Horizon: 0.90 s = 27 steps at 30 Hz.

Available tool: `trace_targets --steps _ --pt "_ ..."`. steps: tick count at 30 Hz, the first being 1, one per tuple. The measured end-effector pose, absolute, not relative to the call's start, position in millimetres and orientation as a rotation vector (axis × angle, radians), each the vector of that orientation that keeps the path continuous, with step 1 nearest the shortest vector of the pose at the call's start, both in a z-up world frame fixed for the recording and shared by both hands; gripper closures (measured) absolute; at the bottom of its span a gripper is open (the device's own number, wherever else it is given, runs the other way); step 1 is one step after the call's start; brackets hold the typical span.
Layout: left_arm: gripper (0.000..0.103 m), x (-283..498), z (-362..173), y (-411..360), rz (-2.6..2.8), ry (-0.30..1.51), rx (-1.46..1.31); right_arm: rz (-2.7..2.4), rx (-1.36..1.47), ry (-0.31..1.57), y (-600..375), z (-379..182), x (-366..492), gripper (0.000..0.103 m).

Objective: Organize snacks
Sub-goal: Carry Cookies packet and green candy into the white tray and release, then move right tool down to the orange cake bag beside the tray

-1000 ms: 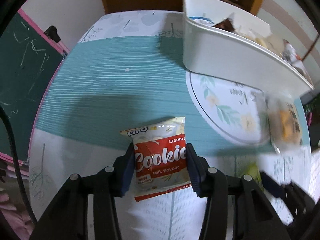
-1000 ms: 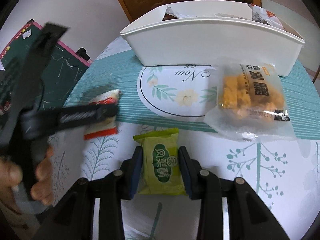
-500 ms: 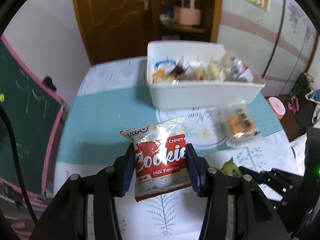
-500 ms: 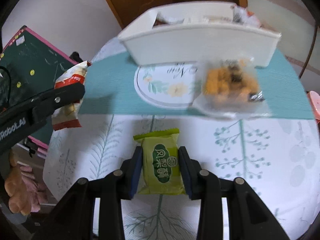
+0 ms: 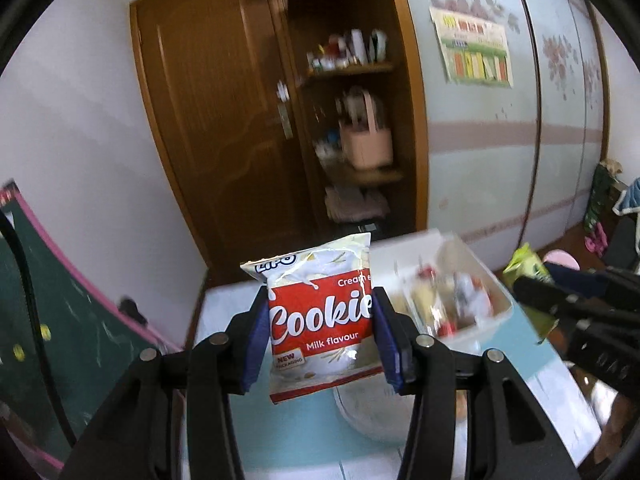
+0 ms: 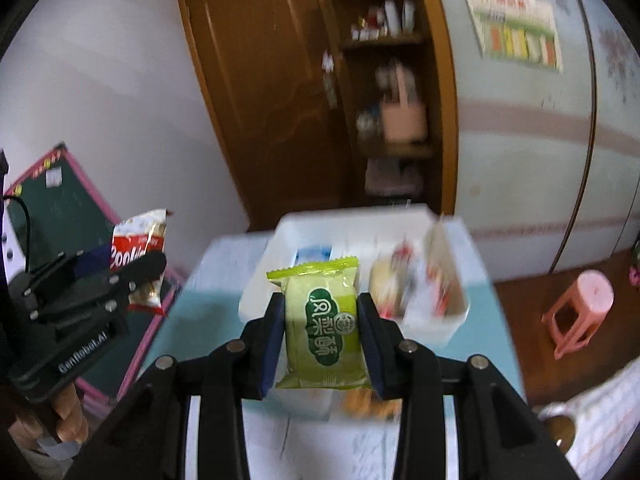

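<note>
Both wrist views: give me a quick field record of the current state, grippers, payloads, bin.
left gripper: shut on cookie packet, red and white, "Milk flavour", held in the air
right gripper: shut on green snack packet, held in the air
white bin: on the table, open top, already holds several wrapped snacks
table: teal and white patterned cloth
orange snack bag: blurred, on the table below the right gripper, mostly hidden
image quality: motion blur in both views
pending: neither held packet is in the bin yet
</note>
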<state>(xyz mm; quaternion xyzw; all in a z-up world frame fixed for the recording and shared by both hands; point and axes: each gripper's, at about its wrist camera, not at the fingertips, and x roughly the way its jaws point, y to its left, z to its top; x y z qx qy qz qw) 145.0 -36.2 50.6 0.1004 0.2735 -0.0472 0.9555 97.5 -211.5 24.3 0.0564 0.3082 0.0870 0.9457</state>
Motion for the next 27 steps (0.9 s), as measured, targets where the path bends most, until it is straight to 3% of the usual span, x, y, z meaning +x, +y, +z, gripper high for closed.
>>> trace_targets --steps 6,11,13,14,15,17,18,27 --pt "0.056 199.6 82.4 -43.6 -0.072 0.535 0.174 0.145 0.131 0.547 -224.6 66.8 145.7 0.067" --pt "0.056 245.3 75.6 -51.6 -0.046 0.570 0.157 0.122 0.145 0.564 -227.2 62.8 196.2 0.066" --pt "0.043 261.3 63.5 -55.8 -0.056 0.604 0.153 0.132 0.160 0.586 -227.3 54.2 211.2 0.065" --pt "0.018 271.2 54.9 -58.8 -0.059 0.631 0.160 0.133 0.166 0.608 -227.9 48.7 221.9 0.061" --pt "0.000 278.7 46.0 -61.3 -0.054 0.654 0.172 0.107 0.174 0.632 -230.0 40.8 233.8 0.057" --pt "0.000 287.0 30.1 -64.7 -0.038 0.675 0.199 0.066 0.196 0.660 -233.4 28.8 243.4 0.041" --pt "0.000 288.9 22.5 -66.6 -0.040 0.687 0.216 0.061 0.205 0.670 -234.8 24.5 246.3 0.039" --pt "0.000 286.2 -1.0 -63.2 -0.021 0.707 0.258 0.037 0.188 0.728 -232.7 -0.6 238.3 0.039"
